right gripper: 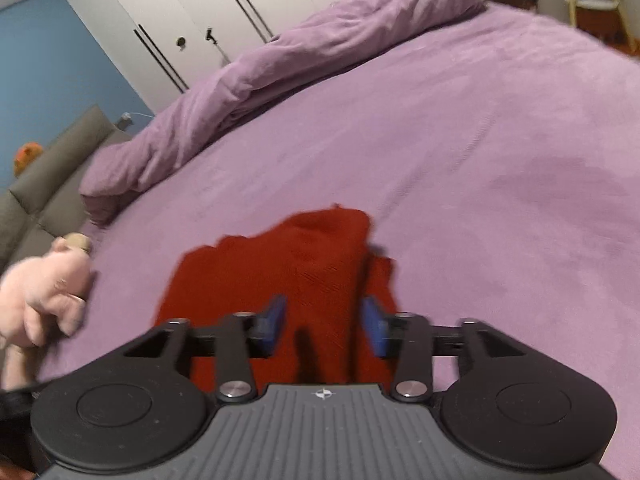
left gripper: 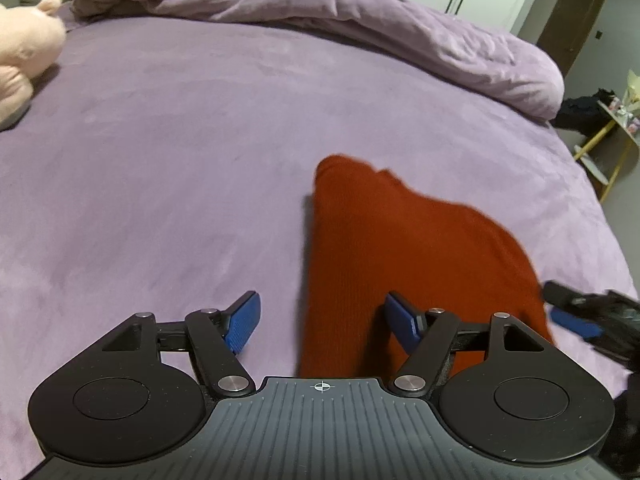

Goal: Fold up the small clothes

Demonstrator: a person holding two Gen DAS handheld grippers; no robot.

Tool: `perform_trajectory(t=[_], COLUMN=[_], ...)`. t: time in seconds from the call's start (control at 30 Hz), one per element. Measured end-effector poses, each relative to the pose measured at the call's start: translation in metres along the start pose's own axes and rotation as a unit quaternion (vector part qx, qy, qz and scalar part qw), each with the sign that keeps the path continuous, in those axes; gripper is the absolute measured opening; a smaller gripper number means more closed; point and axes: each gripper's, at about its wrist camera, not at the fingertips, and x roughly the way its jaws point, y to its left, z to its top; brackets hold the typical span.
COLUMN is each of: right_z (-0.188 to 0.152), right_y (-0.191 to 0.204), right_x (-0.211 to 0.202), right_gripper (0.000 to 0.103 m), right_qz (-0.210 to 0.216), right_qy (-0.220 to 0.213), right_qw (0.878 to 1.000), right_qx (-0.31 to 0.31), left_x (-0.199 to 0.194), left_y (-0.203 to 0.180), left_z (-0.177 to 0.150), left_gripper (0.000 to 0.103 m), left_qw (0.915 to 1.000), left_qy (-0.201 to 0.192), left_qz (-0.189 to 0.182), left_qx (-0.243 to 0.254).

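- Purple bedding is covering a wide bed [left gripper: 168, 168], with a bunched duvet [left gripper: 360, 28] lying along the far side and white wardrobe doors [right gripper: 208, 20] standing behind it.
- Off to the side, a pink plush toy [right gripper: 48, 296] is resting on the sheet, well apart from the work.
- On the near part of the bed a red knitted garment [left gripper: 400, 264] is lying flat, partly folded, with one layer doubled over another.
- Its long axis is running away from both sets of tongs, from the near edge toward the duvet.
- Over the garment's left edge the left tongs [left gripper: 320, 322] are hanging with the fingers spread wide, one blue pad above bare sheet and the other above red cloth; they are gripping nothing.
- Directly above the near end of the cloth the right tongs [right gripper: 323, 326] are hovering, fingers apart and empty, the folded ridge lying between them; this view is blurred.
- Both are close, but the right tongs are looking better centred on the cloth, so the near hem is probably the easier grab for that side.
- In the left view the right tongs are showing at the garment's right edge.
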Motion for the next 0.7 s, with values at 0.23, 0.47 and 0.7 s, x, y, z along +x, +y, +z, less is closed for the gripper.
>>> perform_trajectory(t=[0.23, 0.47, 0.7], right_z=[0.021, 0.01, -0.001], right_y=[0.024, 0.011, 0.013], right_x=[0.056, 0.063, 0.076], right_gripper=[0.003, 0.001, 0.0], right_qz=[-0.031, -0.074, -0.094], right_qy=[0.021, 0.008, -0.001], right_qw=[0.998, 0.995, 0.988], right_qx=[-0.041, -0.065, -0.124], left_x=[0.035, 0.073, 0.084], left_y=[-0.027, -0.034, -0.008], left_z=[0.034, 0.026, 0.015], left_gripper=[0.075, 0.077, 0.091], left_qw=[0.9988, 0.9977, 0.9993], left_qy=[-0.045, -0.03, -0.031], left_qz=[0.016, 0.037, 0.021], left_qx=[0.012, 0.048, 0.001])
